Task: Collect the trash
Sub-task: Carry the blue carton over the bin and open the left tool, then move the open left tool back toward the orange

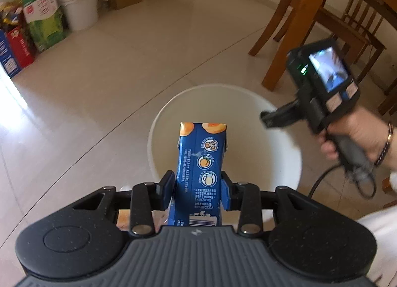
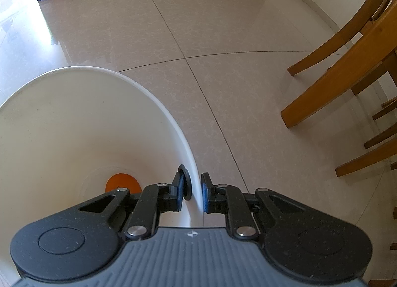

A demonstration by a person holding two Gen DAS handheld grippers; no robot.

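Observation:
A blue drink carton (image 1: 202, 163) with orange fruit print stands upright between the pads of my left gripper (image 1: 197, 182), which is shut on its sides. It hangs above the open mouth of a white bucket (image 1: 260, 138) on the tiled floor. My right gripper (image 2: 194, 187) is shut on the near wall of that bucket (image 2: 74, 118), one pad inside and one outside, with a black round fitting (image 2: 186, 182) by the inner pad. An orange disc (image 2: 121, 182) lies on the bucket's bottom. A person's hand (image 1: 359, 138) holds the right gripper's handle.
Wooden chair and table legs (image 2: 330, 83) stand to the right of the bucket. Coloured cardboard boxes (image 1: 42, 19) and a second white bucket (image 1: 79, 9) line the far wall. A cable (image 1: 320, 182) hangs from the right handle.

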